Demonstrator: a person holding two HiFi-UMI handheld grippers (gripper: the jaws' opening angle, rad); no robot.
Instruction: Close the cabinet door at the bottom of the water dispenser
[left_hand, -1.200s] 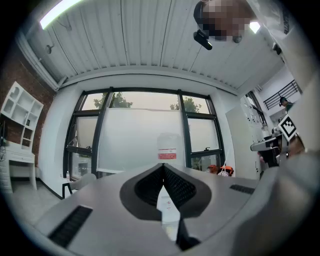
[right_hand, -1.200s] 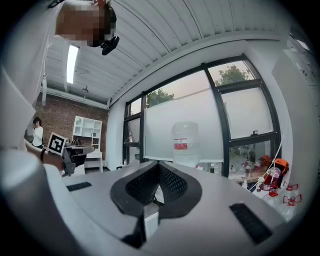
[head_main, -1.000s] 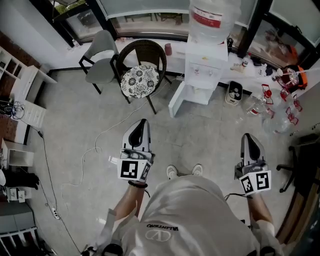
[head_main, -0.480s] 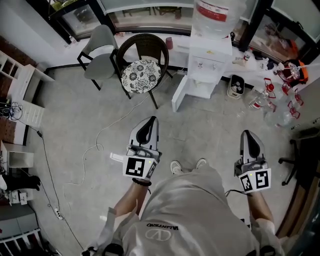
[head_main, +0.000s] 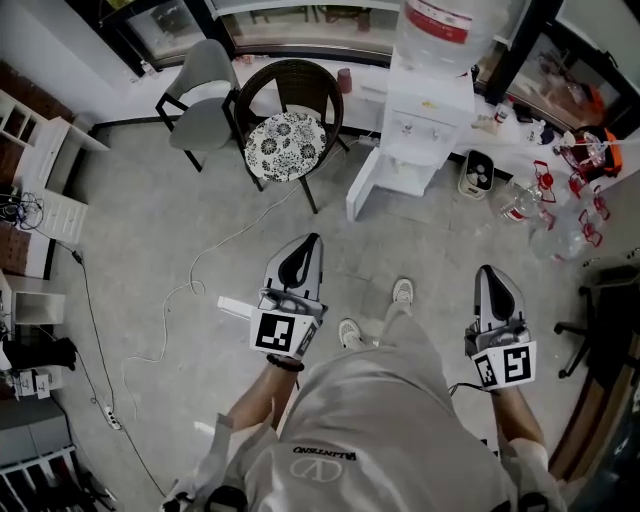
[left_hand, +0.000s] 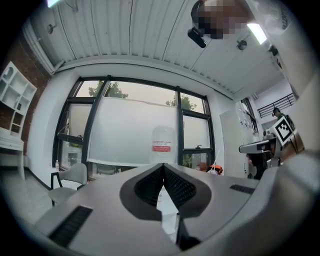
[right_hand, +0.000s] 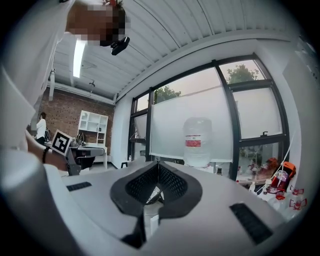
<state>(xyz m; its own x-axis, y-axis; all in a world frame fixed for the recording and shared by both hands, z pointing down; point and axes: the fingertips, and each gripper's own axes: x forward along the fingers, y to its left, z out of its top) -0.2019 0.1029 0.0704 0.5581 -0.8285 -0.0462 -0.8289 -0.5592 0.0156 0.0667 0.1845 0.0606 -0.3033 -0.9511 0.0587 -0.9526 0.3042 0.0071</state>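
Left tongs (head_main: 306, 240) and right tongs (head_main: 490, 270) both closed, nothing between the jaws. Cabinet door (head_main: 366, 186) stands open at water dispenser (head_main: 432, 120) base, ahead of both tongs, well apart.

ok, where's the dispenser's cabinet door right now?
Head view, upper centre: the cabinet door stands swung open at the lower left of the water dispenser, just right of the wicker chair.

The person wears a pale T-shirt (head_main: 380, 420) with a dark logo (head_main: 324, 456), light shoes (head_main: 403, 292) and a dark wristband (head_main: 281, 366). The left gripper (head_main: 303, 242) and right gripper (head_main: 492, 272) have grey-white shells, black ribbed pads (left_hand: 150, 186) and black-and-white marker cubes (head_main: 277, 333).
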